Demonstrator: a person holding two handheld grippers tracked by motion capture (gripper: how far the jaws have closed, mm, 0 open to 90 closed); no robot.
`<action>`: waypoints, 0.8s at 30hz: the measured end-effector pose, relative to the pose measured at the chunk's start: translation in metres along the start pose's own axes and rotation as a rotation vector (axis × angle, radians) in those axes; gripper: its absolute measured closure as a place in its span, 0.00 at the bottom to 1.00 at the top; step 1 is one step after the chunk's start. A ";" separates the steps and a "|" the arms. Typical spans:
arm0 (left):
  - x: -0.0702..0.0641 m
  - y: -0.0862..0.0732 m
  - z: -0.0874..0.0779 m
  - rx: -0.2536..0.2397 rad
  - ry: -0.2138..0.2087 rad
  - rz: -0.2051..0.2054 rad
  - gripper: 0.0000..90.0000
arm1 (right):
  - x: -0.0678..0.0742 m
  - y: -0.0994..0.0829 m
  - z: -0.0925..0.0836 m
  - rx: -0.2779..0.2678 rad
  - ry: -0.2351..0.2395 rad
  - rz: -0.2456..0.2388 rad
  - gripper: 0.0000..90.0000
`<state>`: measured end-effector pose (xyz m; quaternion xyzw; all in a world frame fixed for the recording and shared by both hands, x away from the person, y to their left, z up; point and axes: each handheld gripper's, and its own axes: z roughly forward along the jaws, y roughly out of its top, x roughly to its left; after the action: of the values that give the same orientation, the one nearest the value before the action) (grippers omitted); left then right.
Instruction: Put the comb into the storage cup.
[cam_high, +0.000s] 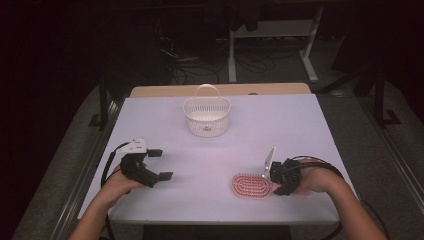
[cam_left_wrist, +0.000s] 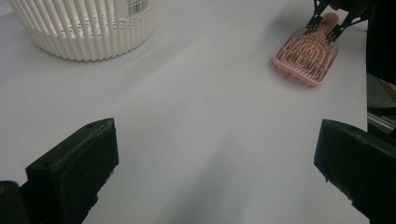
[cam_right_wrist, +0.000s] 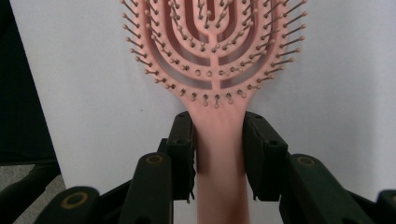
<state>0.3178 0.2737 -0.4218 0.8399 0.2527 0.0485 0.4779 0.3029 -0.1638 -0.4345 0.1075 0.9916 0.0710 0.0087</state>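
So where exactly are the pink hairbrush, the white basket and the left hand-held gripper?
pink hairbrush (cam_right_wrist: 212, 42): right gripper view, on its bristled head.
white basket (cam_high: 206, 121): high view, on its slatted front wall.
left hand-held gripper (cam_high: 160, 164): high view, midway between its open jaws.

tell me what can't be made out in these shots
- Basket: the left gripper view's top edge cuts off its rim and handle; the barcode label is too small to read.
- Hairbrush: the right gripper view's top edge cuts off its head; the right gripper covers the handle's sides.
- Basket's inside: too small in the high view to tell.
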 end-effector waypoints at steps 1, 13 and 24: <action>0.000 0.000 0.000 0.001 -0.001 0.000 0.00 | 0.000 0.001 0.000 0.004 0.000 -0.003 0.72; 0.000 0.000 0.000 0.002 -0.001 0.001 0.00 | -0.001 0.004 0.000 0.028 0.004 -0.003 0.74; 0.000 0.000 0.000 0.001 0.000 0.002 0.00 | 0.001 0.006 0.000 0.039 -0.003 -0.013 0.76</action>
<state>0.3178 0.2735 -0.4217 0.8404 0.2518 0.0491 0.4774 0.3033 -0.1581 -0.4338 0.1014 0.9935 0.0517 0.0084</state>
